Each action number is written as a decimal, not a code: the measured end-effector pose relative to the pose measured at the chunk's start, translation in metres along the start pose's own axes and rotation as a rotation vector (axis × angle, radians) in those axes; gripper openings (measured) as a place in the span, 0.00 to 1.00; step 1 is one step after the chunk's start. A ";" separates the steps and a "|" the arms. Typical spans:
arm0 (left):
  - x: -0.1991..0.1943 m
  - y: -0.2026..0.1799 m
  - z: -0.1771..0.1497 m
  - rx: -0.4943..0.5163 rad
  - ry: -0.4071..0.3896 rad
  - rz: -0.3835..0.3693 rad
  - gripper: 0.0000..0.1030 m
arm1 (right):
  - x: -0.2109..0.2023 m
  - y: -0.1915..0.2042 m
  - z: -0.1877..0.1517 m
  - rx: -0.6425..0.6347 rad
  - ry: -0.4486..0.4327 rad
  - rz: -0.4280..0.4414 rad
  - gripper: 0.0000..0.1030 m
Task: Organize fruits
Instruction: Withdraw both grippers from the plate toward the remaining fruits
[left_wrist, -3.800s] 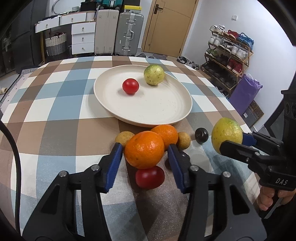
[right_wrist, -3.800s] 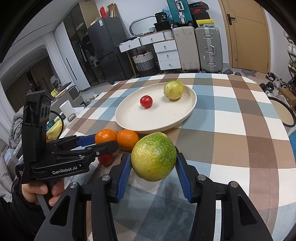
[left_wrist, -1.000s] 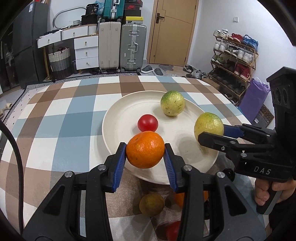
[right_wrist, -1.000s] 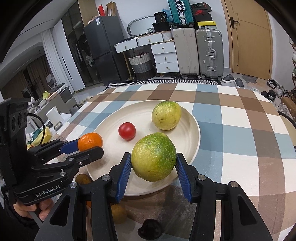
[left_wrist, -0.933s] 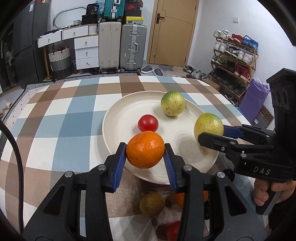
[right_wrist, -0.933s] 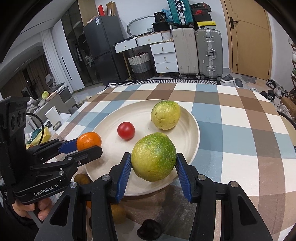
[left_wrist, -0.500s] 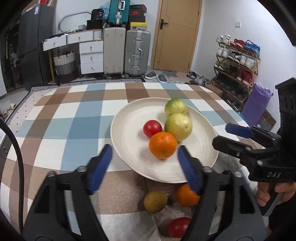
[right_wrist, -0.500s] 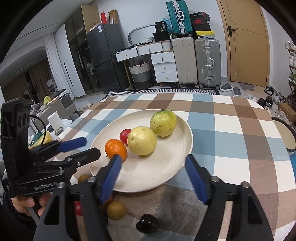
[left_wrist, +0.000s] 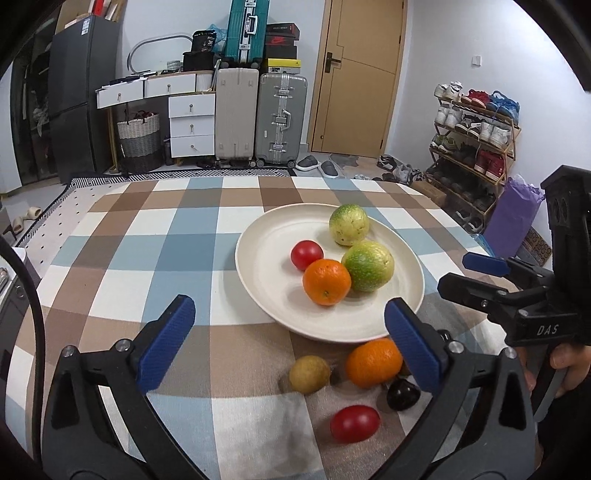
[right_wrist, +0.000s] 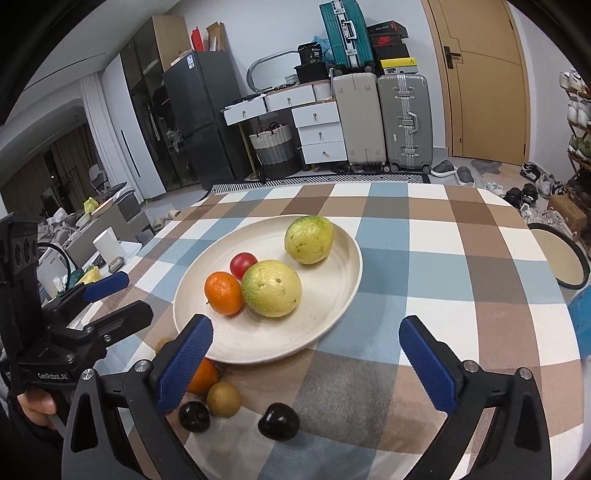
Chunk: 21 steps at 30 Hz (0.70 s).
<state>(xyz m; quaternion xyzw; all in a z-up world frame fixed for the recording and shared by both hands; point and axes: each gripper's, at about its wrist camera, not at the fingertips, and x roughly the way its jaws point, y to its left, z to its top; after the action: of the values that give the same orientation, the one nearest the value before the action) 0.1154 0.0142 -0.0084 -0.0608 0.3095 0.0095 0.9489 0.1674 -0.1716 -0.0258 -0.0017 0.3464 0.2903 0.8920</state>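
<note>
A cream plate (left_wrist: 369, 321) (right_wrist: 332, 299) on the checked table holds an orange (left_wrist: 326, 281) (right_wrist: 224, 292), a red tomato (left_wrist: 306, 254) (right_wrist: 242, 264) and two yellow-green fruits (left_wrist: 368, 265) (left_wrist: 348, 225) (right_wrist: 271, 283) (right_wrist: 308, 239). My left gripper (left_wrist: 291, 347) is open and empty, pulled back near the plate's front rim. My right gripper (right_wrist: 304, 363) is open and empty, also short of the plate. Loose on the table lie a second orange (left_wrist: 373, 362), a small brown fruit (left_wrist: 309, 374) (right_wrist: 224, 399), a red tomato (left_wrist: 354, 423) and dark plums (left_wrist: 402, 394) (right_wrist: 278, 422) (right_wrist: 194, 416).
The right gripper's body (left_wrist: 532, 295) stands to the right of the plate in the left wrist view; the left gripper's body (right_wrist: 55, 332) stands at left in the right wrist view. A round stool (right_wrist: 557, 258) sits past the table's right edge.
Both grippers opened and let go of their fruits: the orange and the green fruit now rest on the plate. Both grippers have since drawn back from the plate.
</note>
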 end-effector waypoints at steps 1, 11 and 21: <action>-0.003 0.000 -0.002 0.002 -0.001 -0.005 0.99 | -0.001 0.001 -0.001 -0.006 0.005 -0.003 1.00; -0.018 -0.002 -0.014 -0.006 0.009 -0.008 0.99 | -0.007 0.004 -0.012 -0.049 0.046 -0.015 1.00; -0.025 -0.010 -0.026 0.038 0.037 0.000 0.99 | -0.011 0.009 -0.021 -0.087 0.080 -0.016 1.00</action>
<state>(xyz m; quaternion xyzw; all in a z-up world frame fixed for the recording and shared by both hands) 0.0805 0.0015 -0.0139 -0.0431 0.3269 0.0026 0.9441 0.1432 -0.1741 -0.0330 -0.0548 0.3686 0.2977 0.8789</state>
